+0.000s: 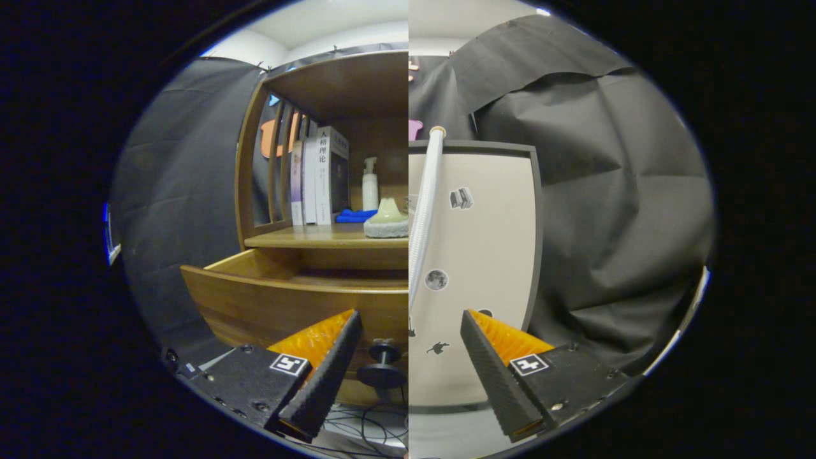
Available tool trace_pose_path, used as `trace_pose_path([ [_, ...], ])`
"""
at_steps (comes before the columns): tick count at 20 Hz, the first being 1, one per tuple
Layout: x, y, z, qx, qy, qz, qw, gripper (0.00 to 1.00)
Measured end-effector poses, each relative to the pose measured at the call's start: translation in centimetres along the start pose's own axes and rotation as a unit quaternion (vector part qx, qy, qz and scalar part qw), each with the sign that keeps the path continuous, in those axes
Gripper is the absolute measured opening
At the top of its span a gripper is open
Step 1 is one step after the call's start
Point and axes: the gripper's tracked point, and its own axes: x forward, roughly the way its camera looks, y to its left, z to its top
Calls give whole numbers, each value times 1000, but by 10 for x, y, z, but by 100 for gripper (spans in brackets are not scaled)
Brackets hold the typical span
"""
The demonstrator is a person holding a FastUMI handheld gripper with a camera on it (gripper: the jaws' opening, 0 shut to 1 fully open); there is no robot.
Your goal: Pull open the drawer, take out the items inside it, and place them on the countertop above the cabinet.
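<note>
1. The gripper (408,357) is seen with its two fingers spread well apart and nothing clamped between them; the left finger (325,376) and the right finger (494,376) stand either side of the drawer's dark round knob (382,370), which lies in the gap without being touched.

2. The drawer (287,306) is seen already pulled out from the wooden cabinet, its front panel just ahead of the fingers; the pulling step is therefore judged done, and the taking-out step is judged to be in hand.

3. The inside of the drawer is hidden behind its front panel from this low angle; what items lie in it cannot be told.

4. The countertop (319,237) lies directly above the drawer; books (322,178), a pump bottle (370,185), a blue cloth (354,217) and a pale dome-shaped object (386,220) are already standing on it, and bare wood is left toward its front edge.

5. A pale panel with stickers (478,255) and a white ribbed hose (424,210) are seen beyond the right finger.

6. The next move is judged to call for the gripper to be raised above the drawer front and tipped down, so that the contents are brought into sight before anything is grasped.
</note>
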Motion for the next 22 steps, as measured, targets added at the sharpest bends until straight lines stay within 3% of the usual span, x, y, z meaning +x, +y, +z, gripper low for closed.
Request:
trace_pose_path([
  [22,118,3,14,-8,20,-8,1000,100],
])
